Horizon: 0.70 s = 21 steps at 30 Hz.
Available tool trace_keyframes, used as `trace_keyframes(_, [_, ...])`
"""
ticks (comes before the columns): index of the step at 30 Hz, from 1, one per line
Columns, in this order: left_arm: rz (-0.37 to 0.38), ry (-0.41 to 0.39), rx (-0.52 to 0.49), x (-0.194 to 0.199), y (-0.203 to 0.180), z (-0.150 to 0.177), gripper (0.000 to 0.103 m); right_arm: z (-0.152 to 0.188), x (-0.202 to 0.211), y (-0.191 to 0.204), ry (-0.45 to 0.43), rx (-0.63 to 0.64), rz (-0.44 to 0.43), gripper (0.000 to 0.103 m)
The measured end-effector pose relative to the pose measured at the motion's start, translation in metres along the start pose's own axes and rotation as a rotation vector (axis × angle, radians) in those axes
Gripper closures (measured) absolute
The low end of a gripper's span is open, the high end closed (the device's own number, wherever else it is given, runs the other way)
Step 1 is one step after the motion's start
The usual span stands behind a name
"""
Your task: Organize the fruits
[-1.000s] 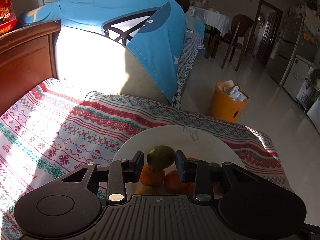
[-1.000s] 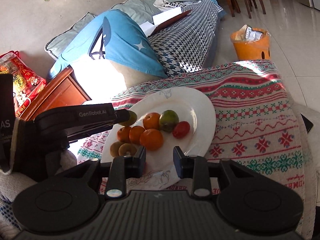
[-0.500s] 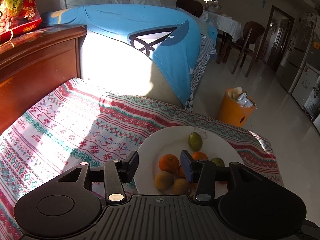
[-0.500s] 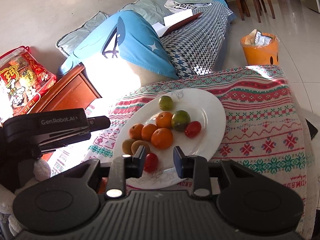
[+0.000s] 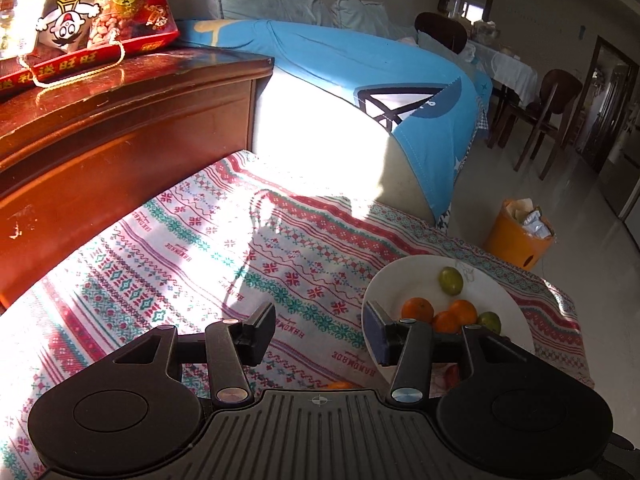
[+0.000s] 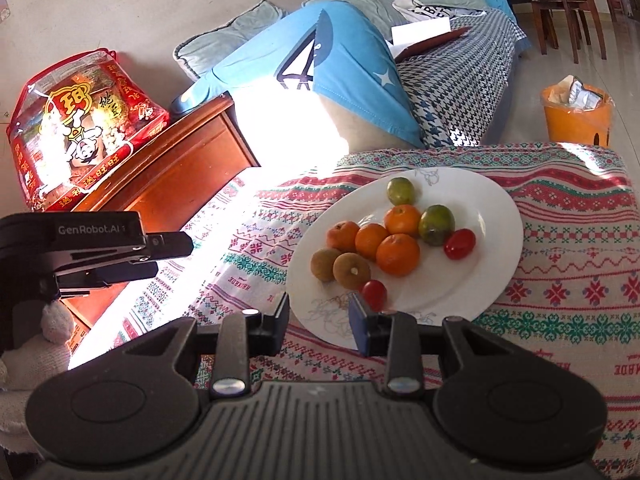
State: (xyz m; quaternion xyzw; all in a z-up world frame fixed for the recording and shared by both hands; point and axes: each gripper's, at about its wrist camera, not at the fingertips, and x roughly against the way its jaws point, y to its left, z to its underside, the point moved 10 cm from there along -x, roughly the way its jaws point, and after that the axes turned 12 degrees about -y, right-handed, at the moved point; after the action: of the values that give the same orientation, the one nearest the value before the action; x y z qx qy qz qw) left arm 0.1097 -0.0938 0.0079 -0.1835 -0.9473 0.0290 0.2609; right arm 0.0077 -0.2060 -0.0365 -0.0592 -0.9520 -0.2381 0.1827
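We hold the left claw [image 5: 319,334] wide and empty over the patterned cloth [image 5: 208,248], with the white plate [image 5: 404,276] just to its right. We hold the right claw [image 6: 319,322] wide and empty too; the plate [image 6: 472,280] lies just ahead of it, carrying oranges [image 6: 398,254], green fruits [image 6: 436,224], brown fruits [image 6: 351,271] and small red tomatoes [image 6: 460,243].
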Motion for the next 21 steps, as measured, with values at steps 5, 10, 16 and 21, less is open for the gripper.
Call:
trace_keyframes(5, [-0.043,0.020,0.021,0.004,0.020,0.008,0.056,0.009,-0.005,0.014,0.025,0.021,-0.044,0.068])
trace_keyframes(10, [-0.067,0.043,0.030,0.008,0.035,0.017,0.056,0.021,-0.015,0.024,0.060,0.017,-0.073,0.068])
trace_keyframes(16, [-0.093,0.084,0.014,0.008,0.047,0.033,0.056,0.030,-0.030,0.033,0.083,0.015,-0.084,0.068])
trace_keyframes(21, [-0.100,0.115,0.001,0.007,0.052,0.042,0.056,0.036,-0.042,0.038,0.094,0.017,-0.081,0.069])
